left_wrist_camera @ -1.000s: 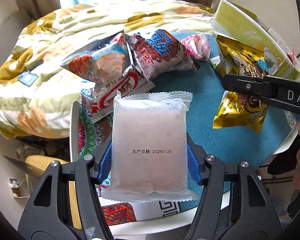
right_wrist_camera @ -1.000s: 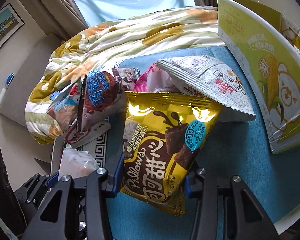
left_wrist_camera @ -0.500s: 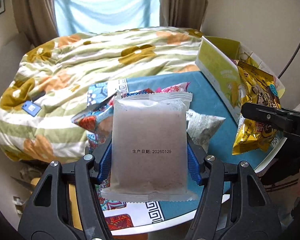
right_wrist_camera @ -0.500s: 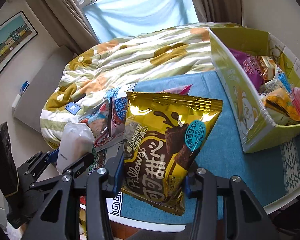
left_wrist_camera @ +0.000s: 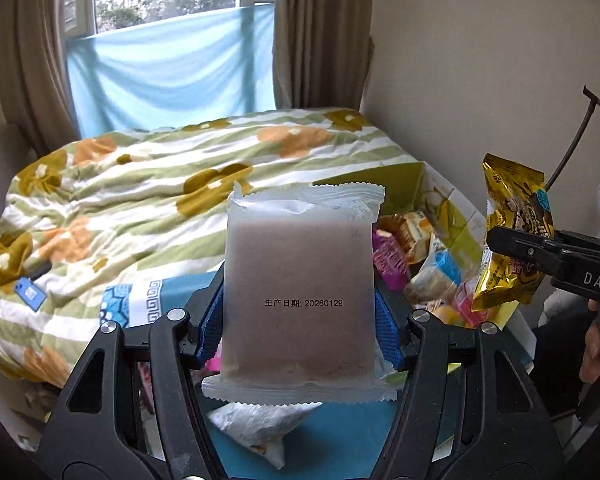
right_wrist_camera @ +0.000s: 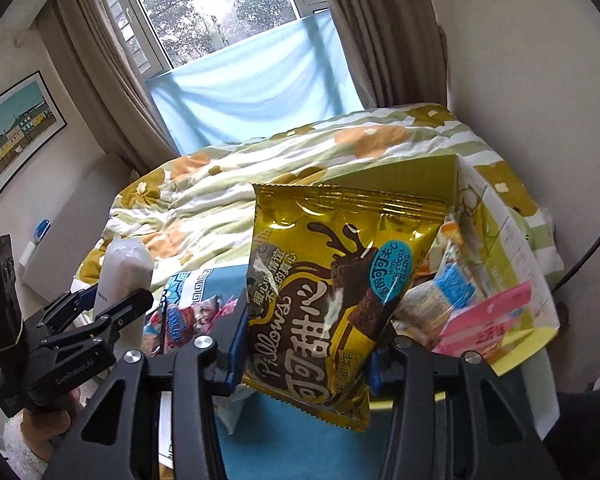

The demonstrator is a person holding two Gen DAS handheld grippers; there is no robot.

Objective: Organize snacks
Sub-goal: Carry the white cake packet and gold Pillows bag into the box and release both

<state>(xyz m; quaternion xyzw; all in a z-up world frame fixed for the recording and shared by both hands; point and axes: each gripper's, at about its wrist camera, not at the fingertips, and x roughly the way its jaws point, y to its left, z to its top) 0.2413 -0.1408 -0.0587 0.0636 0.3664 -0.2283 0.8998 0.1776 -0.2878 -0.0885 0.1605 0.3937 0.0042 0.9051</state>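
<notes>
My left gripper (left_wrist_camera: 300, 320) is shut on a frosted white snack packet (left_wrist_camera: 298, 280) with a printed date, held upright above the table. It also shows in the right wrist view (right_wrist_camera: 124, 268) at the left. My right gripper (right_wrist_camera: 304, 344) is shut on a gold cocoa pillows bag (right_wrist_camera: 328, 292), held upright in the air. That bag also shows in the left wrist view (left_wrist_camera: 514, 232), over the yellow-green cardboard box (left_wrist_camera: 456, 216). The box (right_wrist_camera: 504, 248) is open and holds several snack packs.
A round table with a teal patterned cloth (left_wrist_camera: 340, 436) lies below. A white crumpled packet (left_wrist_camera: 260, 426) lies on it, and red-blue snack bags (right_wrist_camera: 188, 316) lie at the left. A bed with a flowered striped quilt (left_wrist_camera: 140, 184) stands behind. A wall is at the right.
Both grippers have lifted and tilted up with their packets. The views now show the window and the bed. The open box has come closer on the right.
</notes>
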